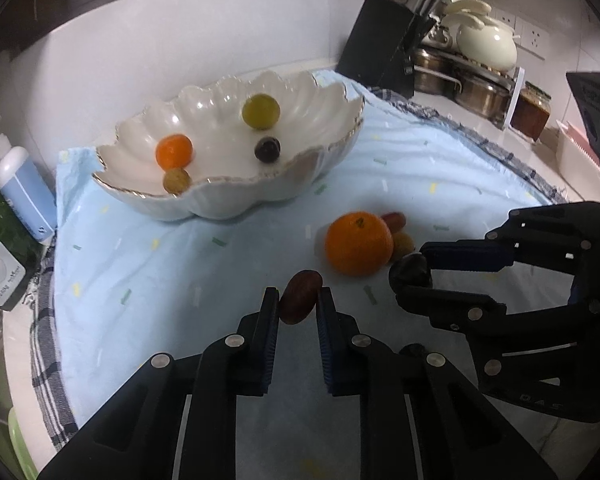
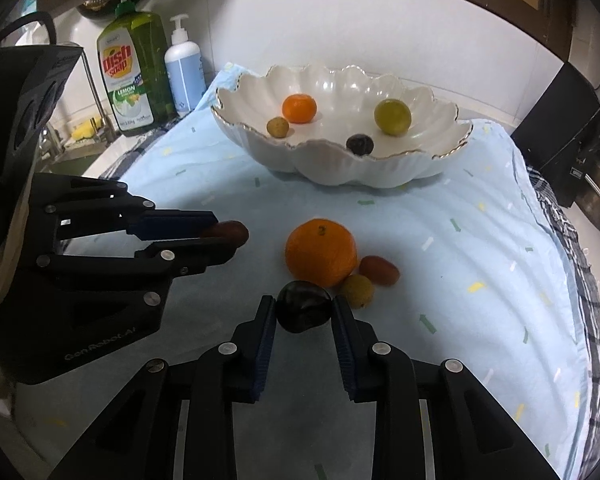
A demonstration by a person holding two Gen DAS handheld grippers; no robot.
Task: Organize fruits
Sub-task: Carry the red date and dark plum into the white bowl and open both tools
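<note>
Both tools are built the same way: matte black plastic, all angular links and open triangular cut-outs, pinned together with round silver rivets. The left gripper (image 1: pixel 299 294), at the bottom of its own camera's frame, has two flat black fingers lined on the inner faces with ribbed dark-blue pads (image 1: pixel 271 336). The right gripper (image 2: pixel 304 304), at the bottom of its own view, shows the same blue ribbed lining and silver pins at each joint. Seen from the side at the left of the right camera's frame, the left tool's body carries pale raised lettering low on its casing, a few small white squares on the upper links, and a bulky black housing above.
</note>
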